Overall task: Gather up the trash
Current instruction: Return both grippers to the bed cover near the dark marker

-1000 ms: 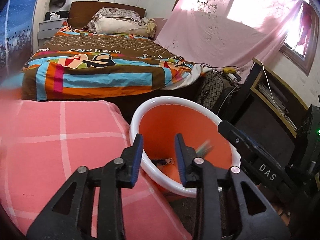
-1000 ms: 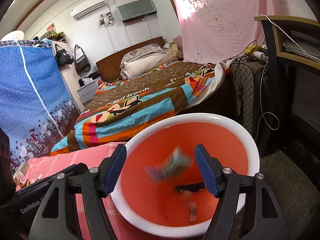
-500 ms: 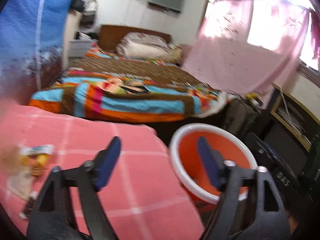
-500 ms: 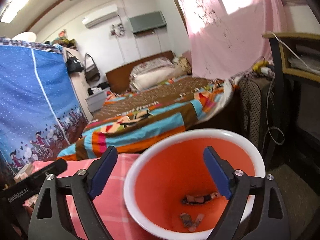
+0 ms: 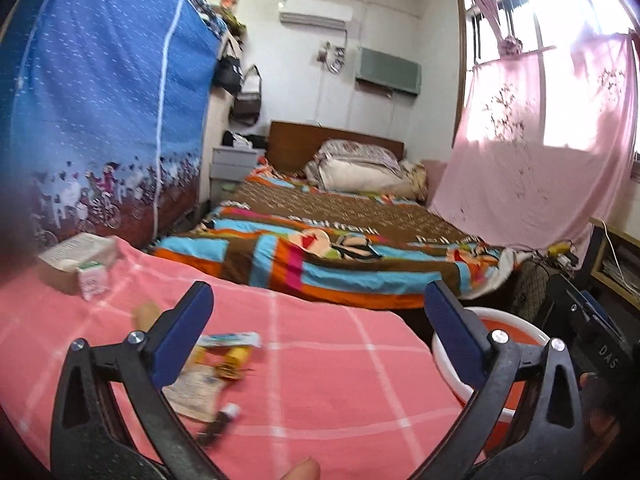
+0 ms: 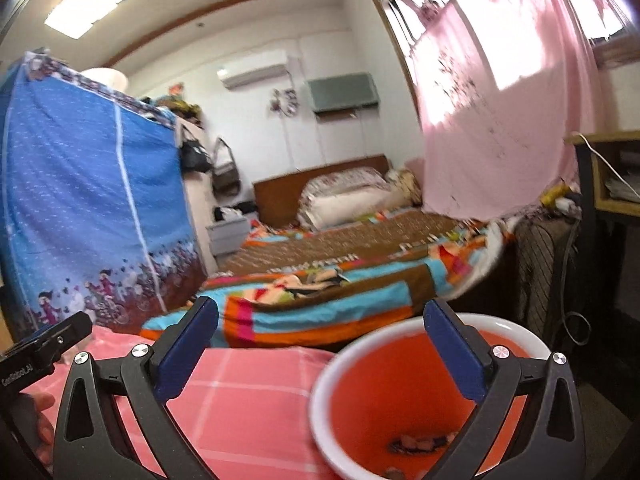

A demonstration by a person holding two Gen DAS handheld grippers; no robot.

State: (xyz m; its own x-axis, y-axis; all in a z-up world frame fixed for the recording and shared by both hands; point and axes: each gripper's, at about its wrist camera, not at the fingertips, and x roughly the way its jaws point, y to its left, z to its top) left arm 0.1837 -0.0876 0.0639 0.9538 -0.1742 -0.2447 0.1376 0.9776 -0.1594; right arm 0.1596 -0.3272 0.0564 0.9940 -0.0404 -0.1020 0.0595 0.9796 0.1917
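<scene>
An orange bin with a white rim [image 6: 420, 392] stands beside the pink checked cloth [image 5: 320, 360]; scraps of trash [image 6: 424, 442] lie at its bottom. In the left wrist view the bin [image 5: 504, 332] shows at the lower right. My left gripper [image 5: 320, 324] has its jaws opening wide, nothing between them, over the cloth. A small pile of wrappers [image 5: 218, 364] lies near its left finger, with a dark small piece [image 5: 220, 420] closer in. My right gripper [image 6: 320, 340] is also opening, empty, its right finger above the bin's rim.
A white carton [image 5: 94, 280] and a flat box [image 5: 76, 254] sit at the cloth's far left. A bed with a colourful cover [image 5: 340, 240] lies beyond, a blue wardrobe [image 5: 100, 120] to the left, dark shelves and cables [image 6: 580, 260] to the right.
Both grippers let trash fall into the bin and opened wide. The left one swung left from the bin to the cloth, bringing the wrappers into view. The right one tilted upward.
</scene>
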